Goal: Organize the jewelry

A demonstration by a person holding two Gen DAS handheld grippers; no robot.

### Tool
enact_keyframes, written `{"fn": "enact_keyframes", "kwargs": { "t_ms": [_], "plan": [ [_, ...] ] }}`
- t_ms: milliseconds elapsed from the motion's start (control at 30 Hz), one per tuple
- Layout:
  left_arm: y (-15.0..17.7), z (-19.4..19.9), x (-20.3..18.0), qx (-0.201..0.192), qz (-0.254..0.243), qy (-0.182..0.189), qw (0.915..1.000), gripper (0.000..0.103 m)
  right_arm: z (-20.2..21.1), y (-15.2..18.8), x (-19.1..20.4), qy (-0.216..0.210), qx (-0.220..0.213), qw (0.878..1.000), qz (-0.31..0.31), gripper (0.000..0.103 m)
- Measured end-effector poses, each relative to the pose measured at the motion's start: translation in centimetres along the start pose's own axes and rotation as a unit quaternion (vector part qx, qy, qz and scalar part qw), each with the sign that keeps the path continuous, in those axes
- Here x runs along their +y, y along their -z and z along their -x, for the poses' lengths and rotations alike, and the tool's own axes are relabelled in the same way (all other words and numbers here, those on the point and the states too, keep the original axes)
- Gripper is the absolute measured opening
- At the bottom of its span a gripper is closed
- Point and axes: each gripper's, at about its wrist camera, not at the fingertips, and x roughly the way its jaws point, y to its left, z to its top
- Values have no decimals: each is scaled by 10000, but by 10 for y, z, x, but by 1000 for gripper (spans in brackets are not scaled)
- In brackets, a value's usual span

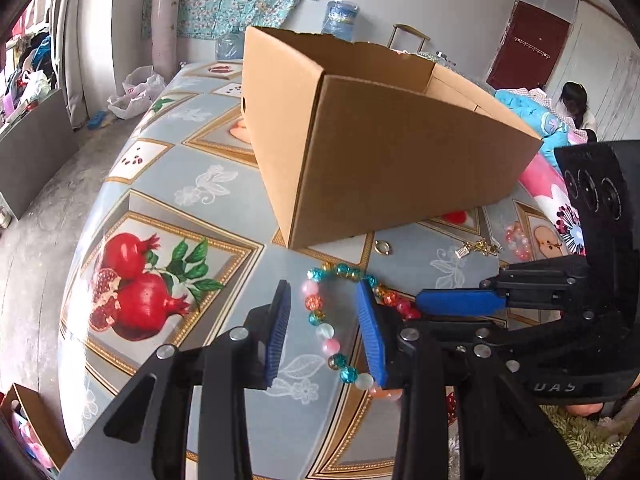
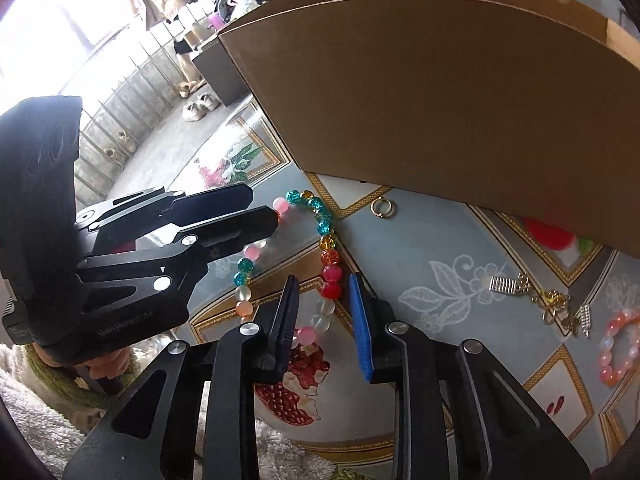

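Observation:
A bracelet of teal, pink, orange and white beads (image 1: 314, 302) (image 2: 331, 272) lies in a loop on the patterned tablecloth, in front of the cardboard box (image 1: 400, 140) (image 2: 440, 100). My left gripper (image 1: 323, 296) (image 2: 262, 208) straddles the loop's left strand. Its blue pads stand apart from the beads, so it is open. My right gripper (image 2: 324, 288) straddles the loop's right strand, also with a gap on both sides, and is open. In the left wrist view, one blue pad (image 1: 460, 302) of the right gripper shows beside the loop.
A small gold ring (image 1: 383, 247) (image 2: 382, 207) lies by the box's near wall. Gold and silver pieces (image 1: 480, 247) (image 2: 552, 304) and a pink bead bracelet (image 1: 518, 240) (image 2: 618, 344) lie to the right. A person (image 1: 574, 104) sits far back.

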Motion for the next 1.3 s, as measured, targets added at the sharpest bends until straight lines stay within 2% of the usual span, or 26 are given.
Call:
{"fn": "enact_keyframes", "kwargs": {
  "t_ms": [33,133,500,800,1067,1300],
  "plan": [
    [0,-1,-1,15,0,1,10000,33,-3,-1,5,120,-1,9999,99,13],
    [0,-2,-6,63,-105,-36,9999,33,-3,0,9,251,-2,9994,218,8],
    [-5,-26,-28,327,-828,-727,9934,31,11,15,-12,396,-88,9991,97,8],
    [-5,-27,-33,382,-1013,-707,9916,11,15,16,-18,369,-140,9992,60,8],
    [0,-20,-34,287,-1016,-705,9919,9,17,18,-23,306,-292,9991,49,8],
    [-3,7,-43,51,-1063,-787,9912,9,32,26,-27,377,-517,9980,20,7]
  ]
}}
